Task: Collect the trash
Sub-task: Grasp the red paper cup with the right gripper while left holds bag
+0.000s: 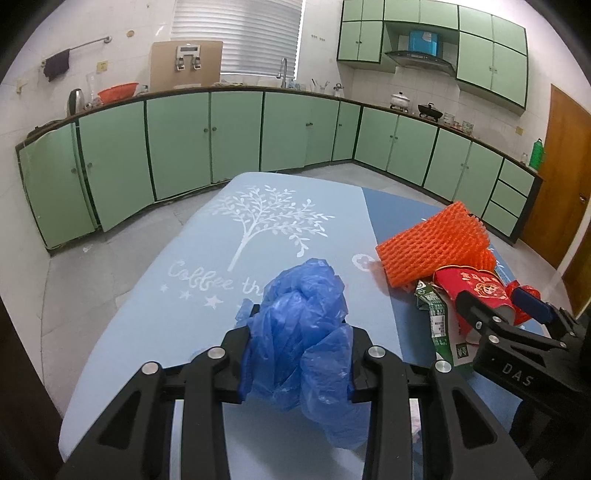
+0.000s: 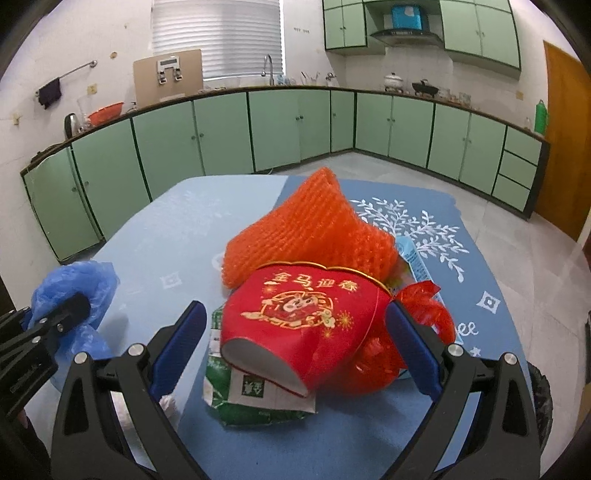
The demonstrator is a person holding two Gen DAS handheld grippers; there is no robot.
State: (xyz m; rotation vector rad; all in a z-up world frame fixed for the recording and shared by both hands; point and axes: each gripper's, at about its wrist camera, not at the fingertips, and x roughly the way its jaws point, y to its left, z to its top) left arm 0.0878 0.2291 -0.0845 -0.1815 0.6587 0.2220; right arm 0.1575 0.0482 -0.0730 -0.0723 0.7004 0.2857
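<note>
The left hand-held gripper clamps a crumpled blue plastic bag between its narrowed jaws, just above a counter covered by a pale blue cloth printed with a white tree. To its right, the right hand-held gripper stands wide, its blue pads either side of a red paper cup with gold lettering. The right pad seems to touch the cup's side; the left pad is clearly apart from it, so nothing is gripped yet.

The cup lies on its side in a small heap of trash: an orange foam fruit net behind it, a green and white wrapper beneath it, red crinkled plastic at its right.

Judging by this, one piece is already collected and the step in hand is picking up the cup. The next move likely calls for closing gently, since thin paper would crush, and for leaving the wrapper behind.

Around the counter is a kitchen with green cabinets, a grey tiled floor, a blinded window and a wooden door. No bin is clearly visible.
</note>
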